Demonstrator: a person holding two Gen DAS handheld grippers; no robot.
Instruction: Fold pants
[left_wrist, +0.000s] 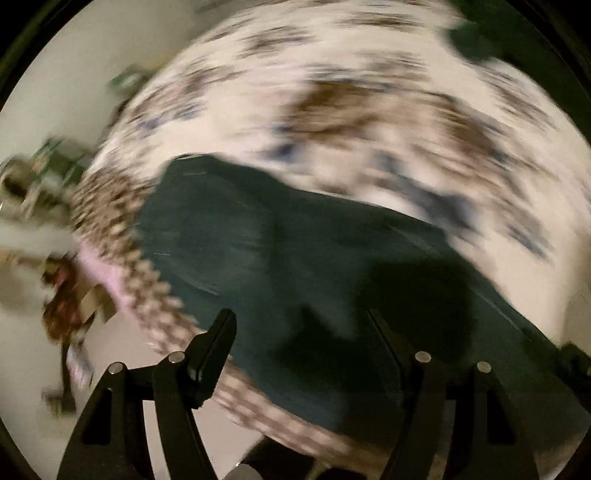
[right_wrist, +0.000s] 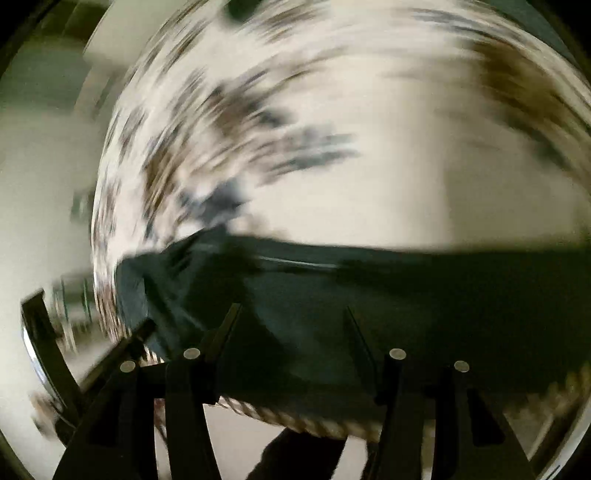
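Dark teal pants (left_wrist: 280, 251) lie spread on a bed with a white, brown and blue patterned cover (left_wrist: 332, 92). Both views are motion-blurred. My left gripper (left_wrist: 301, 317) is open and empty, just above the near edge of the pants. In the right wrist view the pants (right_wrist: 369, 288) lie across the lower half, with a bunched end at the left. My right gripper (right_wrist: 291, 314) is open and empty above the pants' near edge. The other gripper (right_wrist: 125, 343) shows at the lower left.
The bed's near edge has a brown checked border (left_wrist: 122, 236) (right_wrist: 314, 424), with pale floor (left_wrist: 122, 343) below it. Blurred clutter (left_wrist: 59, 295) lies on the floor at left. A dark green item (left_wrist: 476, 40) sits at the bed's far right.
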